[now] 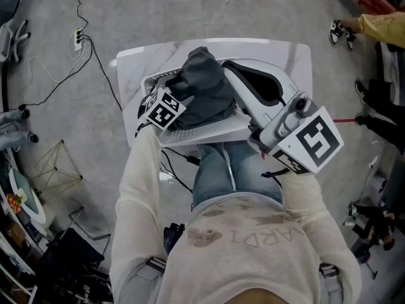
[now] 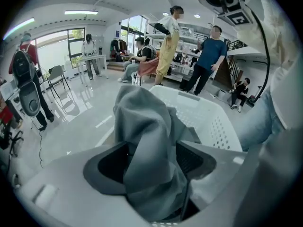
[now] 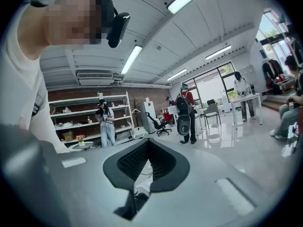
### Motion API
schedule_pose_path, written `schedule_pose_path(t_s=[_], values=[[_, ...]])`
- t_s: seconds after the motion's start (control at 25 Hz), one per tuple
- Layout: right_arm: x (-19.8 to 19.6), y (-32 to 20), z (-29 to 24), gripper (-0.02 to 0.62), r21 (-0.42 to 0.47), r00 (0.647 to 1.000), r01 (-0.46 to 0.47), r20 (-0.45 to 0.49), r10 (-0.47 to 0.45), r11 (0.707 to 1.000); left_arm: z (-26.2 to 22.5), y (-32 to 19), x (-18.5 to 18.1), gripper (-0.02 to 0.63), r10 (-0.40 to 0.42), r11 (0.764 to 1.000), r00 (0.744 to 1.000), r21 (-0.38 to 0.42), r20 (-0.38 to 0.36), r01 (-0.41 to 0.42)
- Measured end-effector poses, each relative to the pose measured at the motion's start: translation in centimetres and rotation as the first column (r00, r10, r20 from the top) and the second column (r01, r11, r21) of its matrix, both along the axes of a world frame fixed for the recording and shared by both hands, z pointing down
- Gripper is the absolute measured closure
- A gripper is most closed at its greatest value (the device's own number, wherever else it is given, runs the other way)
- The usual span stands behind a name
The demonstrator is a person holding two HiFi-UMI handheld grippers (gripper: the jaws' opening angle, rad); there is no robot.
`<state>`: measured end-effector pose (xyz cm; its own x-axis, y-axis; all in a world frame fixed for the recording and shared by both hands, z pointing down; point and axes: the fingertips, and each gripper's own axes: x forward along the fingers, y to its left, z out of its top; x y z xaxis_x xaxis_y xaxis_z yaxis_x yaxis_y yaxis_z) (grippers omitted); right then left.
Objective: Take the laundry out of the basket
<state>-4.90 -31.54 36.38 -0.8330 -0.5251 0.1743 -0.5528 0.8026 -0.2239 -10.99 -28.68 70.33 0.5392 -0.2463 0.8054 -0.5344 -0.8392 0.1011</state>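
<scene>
**A:** Where is the laundry at this moment?

**B:** A grey garment [image 2: 147, 145] is in the left gripper [image 2: 151, 161]. The jaws press on it from both sides, and the cloth fills the space between them in a thick fold. It rises as a bunch over the basket [image 1: 205, 130].

**A:** So is it out of the basket already?

**B:** Not fully, I think. From the head view the garment [image 1: 205, 87] is directly above the basket, and I cannot tell if its lower end hangs free or touches the inside. It has not been put down anywhere.

**A:** Is more laundry left inside?

**B:** The part of the basket [image 2: 210, 119] that shows to the right of the cloth is bare white plastic with small holes. The rest is hidden behind the garment, so I cannot say it is empty.

**A:** And what is around the basket?

**B:** It stands on a white table [image 1: 297, 54], at the near side, close to the person's legs.

**A:** What does the other hand do?

**B:** The right gripper [image 3: 147, 163] takes no part. Its jaws stand a little apart with nothing between them, and it looks out into the room, where some people [image 3: 106, 119] stand far away.

**A:** Then how far along is the task?

**B:** I judge it is in the middle. One piece is gripped and lifted. What is left is to carry it clear of the rim, lay it down, and then check the basket again.
</scene>
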Motion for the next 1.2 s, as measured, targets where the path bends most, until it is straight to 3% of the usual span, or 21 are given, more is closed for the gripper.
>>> schedule_pose_path(t_s=[0.2, 0.48, 0.72, 1.0, 1.12, 1.16, 1.2], values=[[0.2, 0.4, 1.0, 0.568, -0.014, 1.000, 0.008, -0.014, -0.009, 1.000, 3.5, 0.1, 0.3, 0.289, 0.029, 0.999, 0.997, -0.032, 0.066, -0.027], [1.5, 0.7, 2.8, 0.568, -0.037, 1.000, 0.004, -0.029, -0.005, 0.999, 9.6, 1.8, 1.9, 0.268, 0.121, 0.987, 0.975, -0.127, 0.186, -0.098], [2.3, 0.8, 4.8, 0.568, -0.065, 0.999, 0.002, -0.040, -0.004, 0.998, 14.4, 4.2, 1.9, 0.244, 0.109, 0.967, 0.973, -0.249, 0.201, -0.057], [2.1, 0.3, 6.3, 0.568, -0.088, 1.000, 0.004, -0.022, -0.006, 0.996, 17.1, 4.3, 2.5, 0.245, 0.107, 0.966, 0.955, -0.258, 0.276, -0.034], [1.9, 0.3, 6.6, 0.568, -0.102, 1.000, 0.022, -0.003, -0.022, 0.995, 17.6, 4.0, 2.6, 0.290, 0.101, 0.980, 0.930, -0.194, 0.354, -0.033], [1.9, 0.3, 6.6, 0.568, -0.106, 1.000, 0.028, 0.005, -0.028, 0.994, 17.6, 4.0, 2.7, 0.334, 0.108, 0.984, 0.920, -0.172, 0.377, -0.045], [1.9, 0.3, 6.6, 0.568, -0.107, 0.999, 0.033, 0.009, -0.033, 0.994, 17.6, 4.1, 2.7, 0.442, 0.118, 0.986, 0.910, -0.155, 0.398, -0.060]])
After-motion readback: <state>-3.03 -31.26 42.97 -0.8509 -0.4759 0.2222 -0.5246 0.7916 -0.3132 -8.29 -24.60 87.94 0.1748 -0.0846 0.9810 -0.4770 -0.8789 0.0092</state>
